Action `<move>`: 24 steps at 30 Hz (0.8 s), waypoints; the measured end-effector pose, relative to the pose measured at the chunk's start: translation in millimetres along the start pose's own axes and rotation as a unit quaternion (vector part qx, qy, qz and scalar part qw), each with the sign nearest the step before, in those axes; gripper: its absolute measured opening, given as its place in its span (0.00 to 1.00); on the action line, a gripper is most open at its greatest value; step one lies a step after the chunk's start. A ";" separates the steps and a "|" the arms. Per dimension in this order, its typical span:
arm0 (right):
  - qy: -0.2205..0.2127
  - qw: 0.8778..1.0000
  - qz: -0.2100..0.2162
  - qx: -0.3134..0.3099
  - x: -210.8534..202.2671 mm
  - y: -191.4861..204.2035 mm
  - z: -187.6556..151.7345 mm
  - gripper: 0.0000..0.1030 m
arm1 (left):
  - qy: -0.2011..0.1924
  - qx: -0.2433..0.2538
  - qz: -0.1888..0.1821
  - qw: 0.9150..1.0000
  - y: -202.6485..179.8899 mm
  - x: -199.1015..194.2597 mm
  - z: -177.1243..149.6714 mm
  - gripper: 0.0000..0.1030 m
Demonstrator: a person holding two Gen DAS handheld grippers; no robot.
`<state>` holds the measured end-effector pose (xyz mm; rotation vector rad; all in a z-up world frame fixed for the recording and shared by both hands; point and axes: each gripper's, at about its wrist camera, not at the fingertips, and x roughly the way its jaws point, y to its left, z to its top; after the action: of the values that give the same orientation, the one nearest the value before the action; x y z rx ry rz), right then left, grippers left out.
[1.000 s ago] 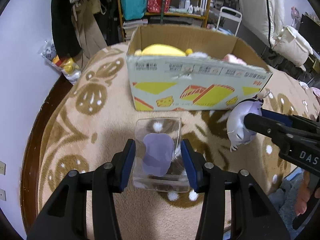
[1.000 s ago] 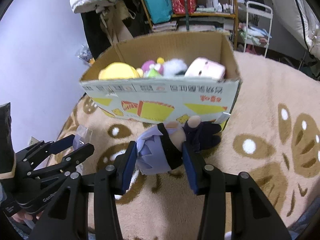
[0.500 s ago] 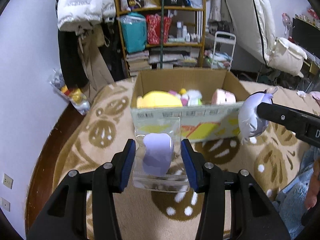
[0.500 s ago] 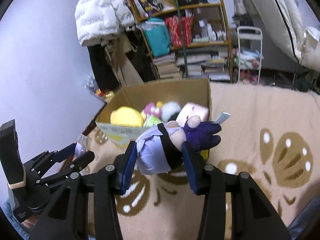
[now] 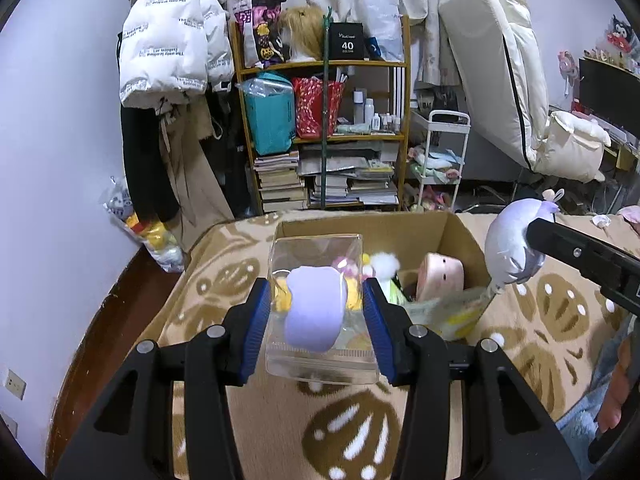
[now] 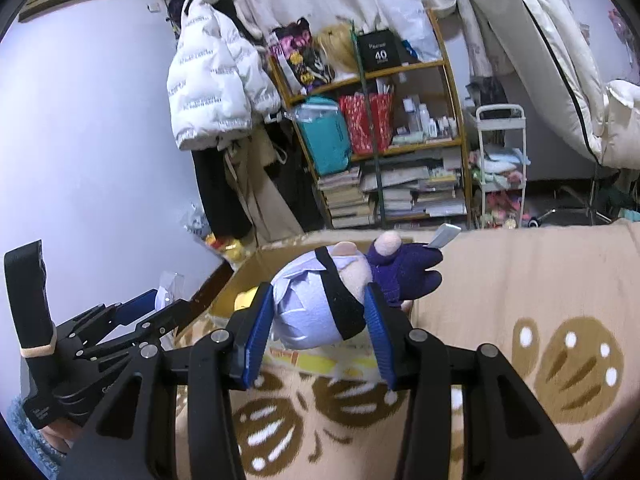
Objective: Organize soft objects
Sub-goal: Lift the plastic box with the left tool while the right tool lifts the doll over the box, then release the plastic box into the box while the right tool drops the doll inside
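My left gripper (image 5: pixel 316 294) is shut on a clear plastic case (image 5: pixel 316 246) with a lilac soft piece (image 5: pixel 316 314) inside, held up in front of the open cardboard box (image 5: pixel 460 236). The box stands on the beige patterned blanket (image 5: pixel 360 432) and holds a pink plush (image 5: pixel 440 276) and a white fluffy toy (image 5: pixel 386 262). In the right wrist view my right gripper (image 6: pixel 320 298) is shut on a plush doll (image 6: pixel 312 312) with lilac hair, a black band and purple clothes, raised over the box's near edge (image 6: pixel 240 280). The doll (image 5: pixel 510 244) also shows at the right of the left wrist view.
A crowded bookshelf (image 5: pixel 328 140), a white trolley (image 5: pixel 440 160) and a hanging white jacket (image 5: pixel 172 48) stand beyond the blanket. A bag of toys (image 5: pixel 148 236) lies on the wooden floor (image 5: pixel 100 340) at the left. A person's hand (image 5: pixel 616 400) is at the right edge.
Both grippers have risen and tilted up with their loads still held. The cardboard box now sits lower in both views, and the shelf and wall fill the upper half.
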<state>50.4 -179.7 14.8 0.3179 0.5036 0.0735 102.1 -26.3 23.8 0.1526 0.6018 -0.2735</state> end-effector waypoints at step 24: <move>-0.005 1.000 0.019 -0.016 57.5 -14.9 22.2 0.48 | -0.014 0.037 0.004 0.999 -13.4 59.4 35.5 0.45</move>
<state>111.3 -191.6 1.9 0.2955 0.4862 0.1167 164.1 -59.2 17.6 0.2214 0.5639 -0.2892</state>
